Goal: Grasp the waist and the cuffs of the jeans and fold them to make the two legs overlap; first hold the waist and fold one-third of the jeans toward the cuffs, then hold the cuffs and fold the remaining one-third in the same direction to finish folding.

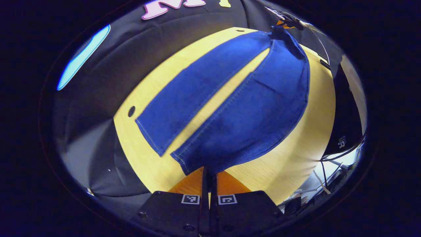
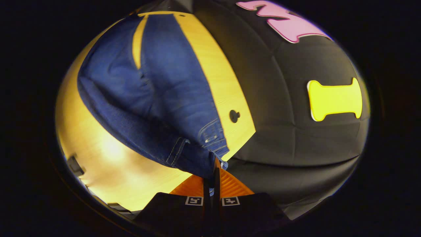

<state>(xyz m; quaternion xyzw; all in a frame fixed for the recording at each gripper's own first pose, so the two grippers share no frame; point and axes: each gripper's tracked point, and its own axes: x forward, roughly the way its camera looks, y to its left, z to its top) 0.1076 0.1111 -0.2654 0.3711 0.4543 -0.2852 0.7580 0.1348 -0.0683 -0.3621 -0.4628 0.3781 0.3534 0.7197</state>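
The jeans (image 1: 230, 108) lie across the yellow table (image 1: 296, 158), filling mid-frame. The left gripper (image 1: 209, 174) pinches a cuff at bottom centre; the right gripper (image 2: 215, 171) clamps the waist (image 2: 197, 154). Both should probably lift together, carrying one leg squarely over the other.

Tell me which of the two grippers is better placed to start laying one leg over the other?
Probably the left gripper: it is shut on the cuff of one leg of the blue denim jeans, raised off the yellow wooden table, beside the flat leg. The right gripper pinches the waist.
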